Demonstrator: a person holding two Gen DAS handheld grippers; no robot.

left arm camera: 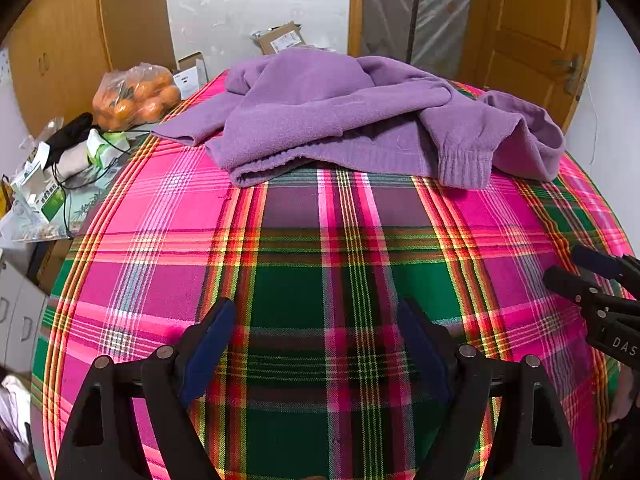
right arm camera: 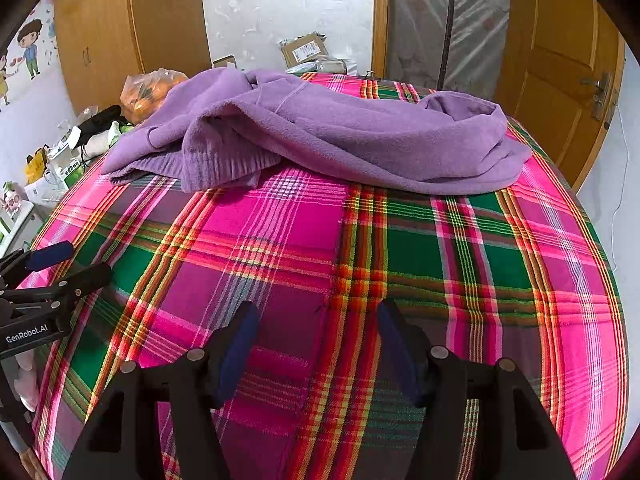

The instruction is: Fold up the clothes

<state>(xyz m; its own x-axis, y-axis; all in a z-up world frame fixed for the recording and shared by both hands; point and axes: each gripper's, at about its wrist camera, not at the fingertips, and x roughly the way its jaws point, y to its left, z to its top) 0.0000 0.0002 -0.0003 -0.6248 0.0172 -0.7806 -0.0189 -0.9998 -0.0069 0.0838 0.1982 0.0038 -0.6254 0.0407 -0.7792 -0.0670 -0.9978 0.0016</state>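
A purple fleece sweater [left arm camera: 352,120] lies crumpled at the far side of a bed with a pink, green and red plaid sheet [left arm camera: 320,260]. One ribbed cuff [left arm camera: 464,168] hangs toward me. My left gripper [left arm camera: 316,316] hovers open over bare sheet, well short of the sweater. In the right wrist view the same sweater [right arm camera: 340,136] lies bunched, its ribbed hem [right arm camera: 224,164] at the near left. My right gripper [right arm camera: 316,316] is open too, above the sheet [right arm camera: 400,248], with nothing between its fingers. Each gripper shows in the other's view: the right gripper [left arm camera: 576,272], the left gripper [right arm camera: 76,260].
A bag of oranges [left arm camera: 136,96] and cluttered packets with a black cable [left arm camera: 60,160] sit on a surface left of the bed. Cardboard boxes [left arm camera: 280,38] lie behind it. Wooden wardrobe doors [left arm camera: 80,40] and a wooden door [left arm camera: 536,40] flank the room.
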